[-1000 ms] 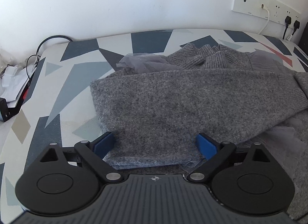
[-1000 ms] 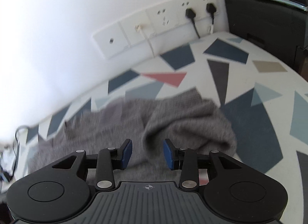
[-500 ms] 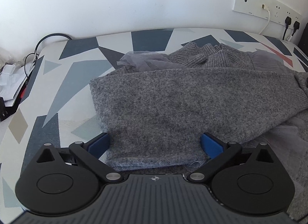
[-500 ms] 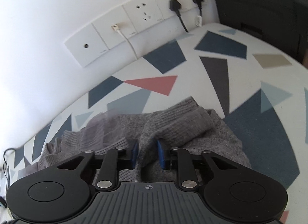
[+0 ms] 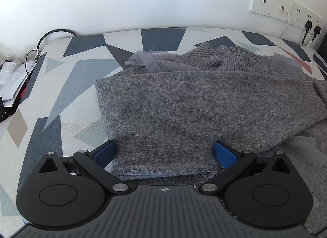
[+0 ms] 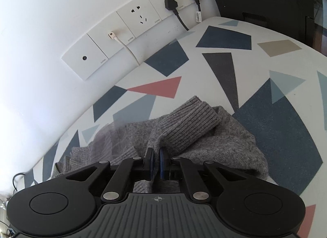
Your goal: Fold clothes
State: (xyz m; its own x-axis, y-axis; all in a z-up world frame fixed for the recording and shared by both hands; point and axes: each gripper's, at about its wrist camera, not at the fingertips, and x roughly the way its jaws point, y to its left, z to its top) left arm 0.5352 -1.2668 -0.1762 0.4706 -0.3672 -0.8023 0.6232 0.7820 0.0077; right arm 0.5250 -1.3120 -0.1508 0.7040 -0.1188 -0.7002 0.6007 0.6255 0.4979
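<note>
the table (image 5: 61, 99), covered in a cloth of grey, blue and red shapes, runs along a white wall with a row of sockets (image 6: 141, 19). on it lies the grey sweater (image 5: 184, 111), part folded: one sleeve is laid flat across the body, with the ribbed collar and a bit of grey mesh fabric (image 5: 155, 60) bunched behind it, toward the wall. in the right wrist view the far end of the sweater is crumpled, and a ribbed cuff (image 6: 194, 121) sticks up from the heap.

the left gripper (image 5: 163, 153) is spread as wide as it goes over the near edge of the sweater, which lies between its pads untouched; a second ago it was slightly narrower, so it looks to have let go.

the right gripper (image 6: 156, 163) was half open a second ago above the crumpled end; it has since come down and pressed together, pinching a fold of knit just below the cuff. that likely means this sleeve is about to be lifted and laid over for the next fold.
</note>
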